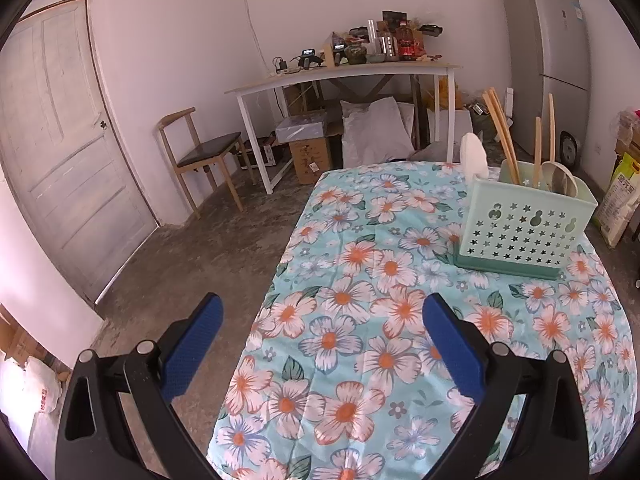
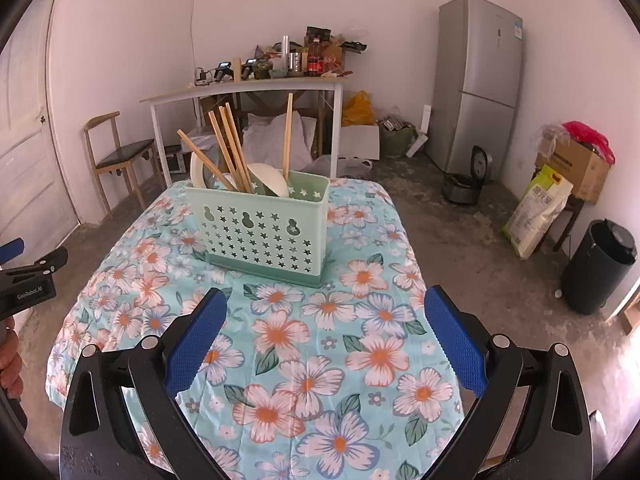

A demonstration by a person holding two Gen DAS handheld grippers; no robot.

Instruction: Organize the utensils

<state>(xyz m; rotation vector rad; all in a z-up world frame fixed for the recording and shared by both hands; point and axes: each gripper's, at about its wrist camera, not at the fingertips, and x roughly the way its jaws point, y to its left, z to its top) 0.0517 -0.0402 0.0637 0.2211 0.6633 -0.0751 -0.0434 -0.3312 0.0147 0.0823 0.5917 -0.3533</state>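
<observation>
Utensil holder [image 2: 264,228] stands ahead of the spread, empty right tool [image 2: 326,344].

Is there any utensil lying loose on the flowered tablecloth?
No, the tablecloth is bare except for the green holder, where the chopsticks stand.

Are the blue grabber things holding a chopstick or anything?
No, nothing is held. The left gripper and the right gripper are both open and empty above the flowered tablecloth. The chopsticks stand in the green utensil holder.
</observation>
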